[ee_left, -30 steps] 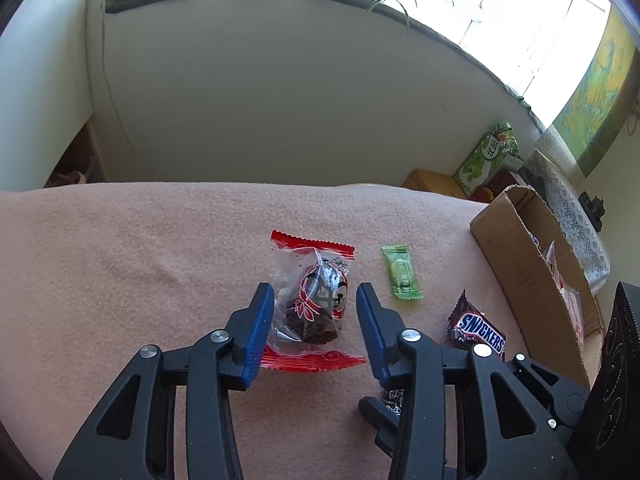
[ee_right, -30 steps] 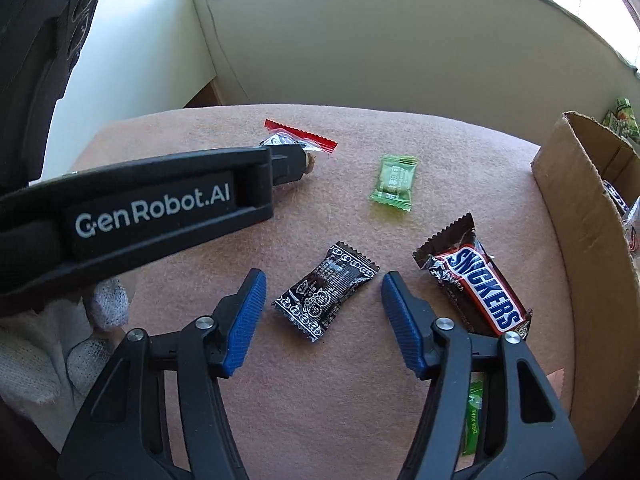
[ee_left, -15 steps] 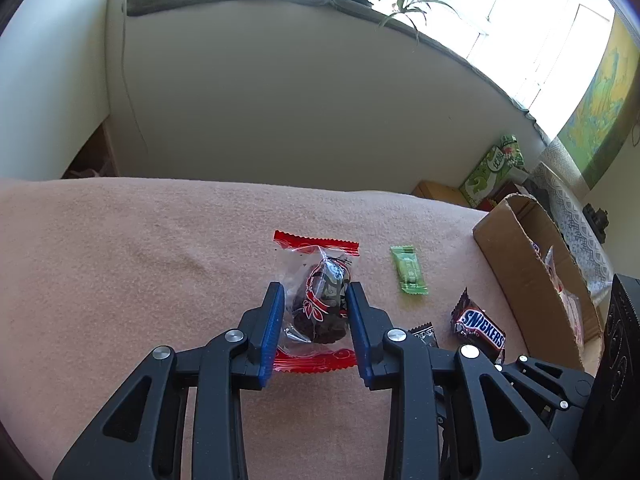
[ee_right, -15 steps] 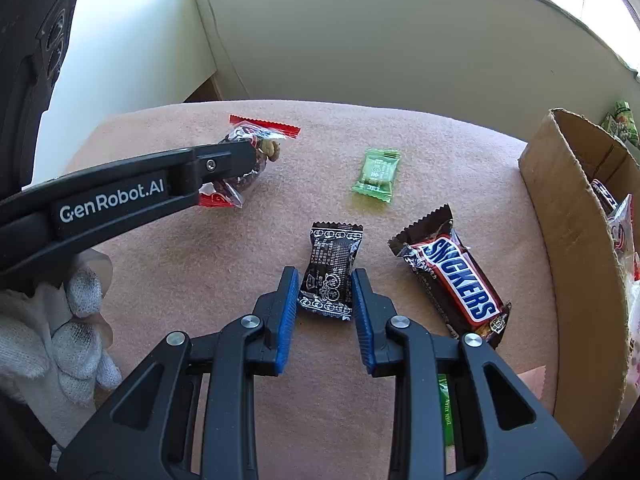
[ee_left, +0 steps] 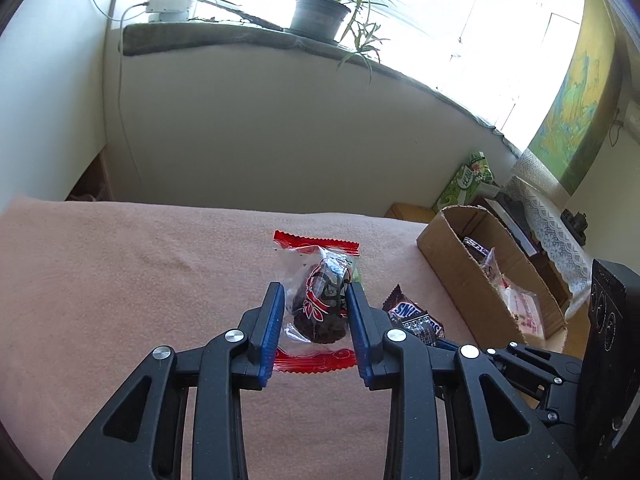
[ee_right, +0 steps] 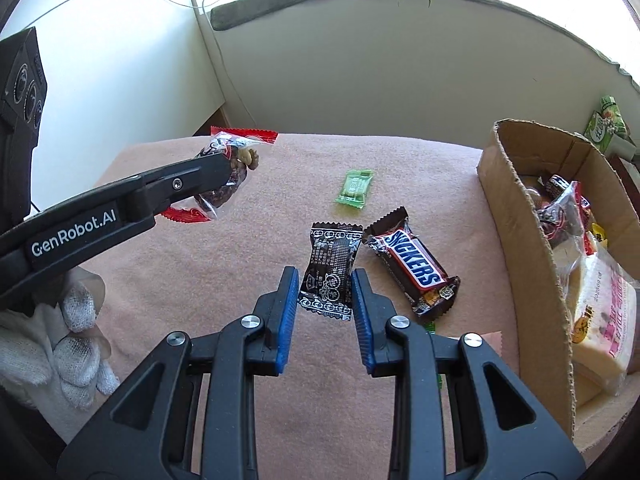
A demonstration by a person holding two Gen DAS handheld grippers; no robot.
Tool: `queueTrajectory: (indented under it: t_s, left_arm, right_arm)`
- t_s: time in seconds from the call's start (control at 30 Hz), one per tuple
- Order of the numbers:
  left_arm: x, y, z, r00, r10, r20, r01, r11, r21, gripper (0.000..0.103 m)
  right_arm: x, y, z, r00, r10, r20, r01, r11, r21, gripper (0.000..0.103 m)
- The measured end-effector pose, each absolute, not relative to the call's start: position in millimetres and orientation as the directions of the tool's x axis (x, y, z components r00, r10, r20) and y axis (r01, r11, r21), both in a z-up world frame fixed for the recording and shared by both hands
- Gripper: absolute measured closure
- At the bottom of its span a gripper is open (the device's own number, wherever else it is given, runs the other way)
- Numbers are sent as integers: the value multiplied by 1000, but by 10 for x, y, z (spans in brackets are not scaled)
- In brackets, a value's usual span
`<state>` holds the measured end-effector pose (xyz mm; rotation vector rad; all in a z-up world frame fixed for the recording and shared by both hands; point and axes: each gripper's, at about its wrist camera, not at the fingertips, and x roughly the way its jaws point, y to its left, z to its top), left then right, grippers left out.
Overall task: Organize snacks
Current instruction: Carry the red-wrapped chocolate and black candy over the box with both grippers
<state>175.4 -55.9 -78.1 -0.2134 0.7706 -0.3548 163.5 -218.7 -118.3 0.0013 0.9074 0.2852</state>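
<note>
item: left tool (ee_left: 316, 320), clenched on a clear packet with red crimped ends (ee_left: 316, 300), dark fruit inside. in the right wrist view we find the same packet at the upper left of the frame (ee_right: 228, 176), gripped by the left tool (ee_right: 224, 184) and carried clear of the pink cloth on the table (ee_right: 200, 280); its long axis runs along the fingers.

item: right tool (ee_right: 325, 300), clenched on a black sweet wrapper (ee_right: 330, 272). the wrapper stands between the blue pads, long axis pointing up the frame, away from the camera.

item: cardboard box (ee_right: 516, 220), right edge of the frame, open top, several packets already inside. this is the relation we judge the coming move to turn on: the box lies to the right of both tools, and the right tool is the nearer of the two; the left tool sits well apart from it, across the table.

item: snickers bar (ee_right: 412, 268), flat on the cloth between the right tool and the box, lying diagonally, directly under the likely path.

item: green sweet (ee_right: 354, 188), flat on the cloth near frame centre, above the black wrapper, not yet gathered.
</note>
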Motion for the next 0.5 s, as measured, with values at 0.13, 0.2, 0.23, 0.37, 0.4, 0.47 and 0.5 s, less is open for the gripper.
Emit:
queueTrajectory:
  t_s: [0.13,0.2,0.23,0.37,0.4,0.47,0.5]
  left_arm:
    - [1634,-671,-690,671,-406,-620,264,913,-311,73]
    - [1577,-732,-642,676,-416,-608,280,908,-311,73]
    - [1546,-767,-617,677,-422,-603,289,906,-310,73]
    - [1445,-942,-533,676,-446,-586,329,895,-301,73]
    - [1425,-980,-518,675,-453,-583,339,892,-301,73]
    - [1399,-1053,-494,673,-464,-576,355,886,-298,73]
    - [1392,-1092,-483,671,-469,-574,362,883,-297,73]
  right_arm:
    - [1556,-2321,-1040,608,246,-755,-227,965,132,75]
    - [1493,-2389,-960,622,240,-745,-219,967,129,75]
    - [1461,-2436,-921,629,238,-740,-215,968,129,75]
    - [1330,-2650,-773,652,225,-724,-196,972,126,75]
    - [1305,-2704,-744,658,220,-720,-189,974,125,75]
    - [1258,-2808,-698,671,208,-712,-175,977,120,75]
    - [1231,-2862,-668,677,201,-708,-168,979,117,75]
